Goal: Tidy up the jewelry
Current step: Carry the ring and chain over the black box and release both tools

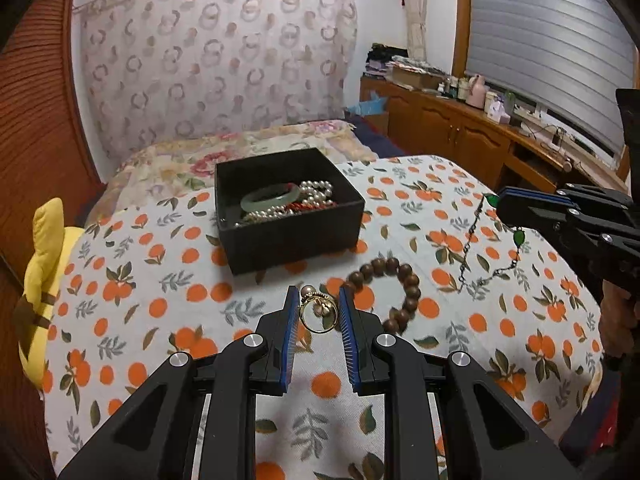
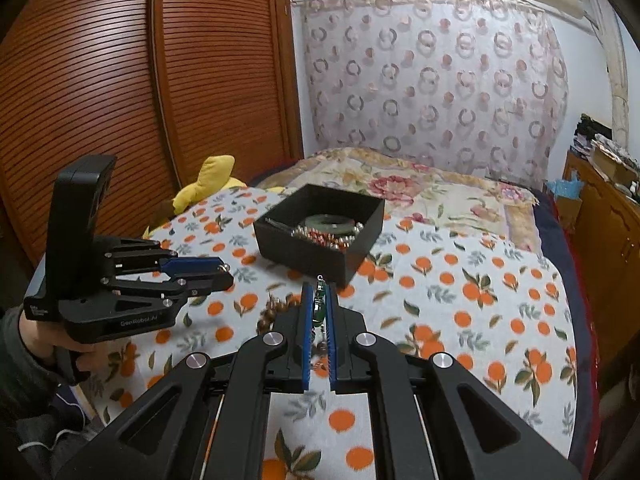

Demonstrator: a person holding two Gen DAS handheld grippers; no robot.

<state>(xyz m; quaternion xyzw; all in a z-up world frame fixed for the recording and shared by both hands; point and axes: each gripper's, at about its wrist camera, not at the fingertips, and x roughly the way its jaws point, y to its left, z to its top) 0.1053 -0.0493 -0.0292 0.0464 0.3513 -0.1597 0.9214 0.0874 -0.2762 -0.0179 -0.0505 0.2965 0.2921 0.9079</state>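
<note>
Left claw (image 1: 319, 309): fingers spread, low over the bed's orange-print sheet (image 1: 500, 344). Gold ring with pearl-like beads (image 1: 318, 312) sits in the gap between the two blue pads, near the tips; whether either pad touches it, can't tell. Ring looks to be lying on the sheet, not lifted.

Right claw (image 2: 319, 300): pressed nearly together, pinching the dark chain necklace with green stones (image 2: 319, 307); one green stone is visible between the pads. In the left wrist view the chain (image 1: 476, 240) hangs from that claw's tip in a loop whose lower part lies on the sheet, to the right of the wooden bracelet.

Brown wooden bead bracelet (image 1: 394, 292) lies flat on the sheet just right of the left claw, apart from the ring.

Black open square box (image 1: 288, 236) sits on the sheet beyond the left claw, well apart from it. Inside: pale green jade bangle (image 1: 270, 196), white pearl strand (image 1: 318, 190), some red beads (image 1: 310, 205).

Yellow plush toy (image 1: 44, 280) at the sheet's left edge.
</note>
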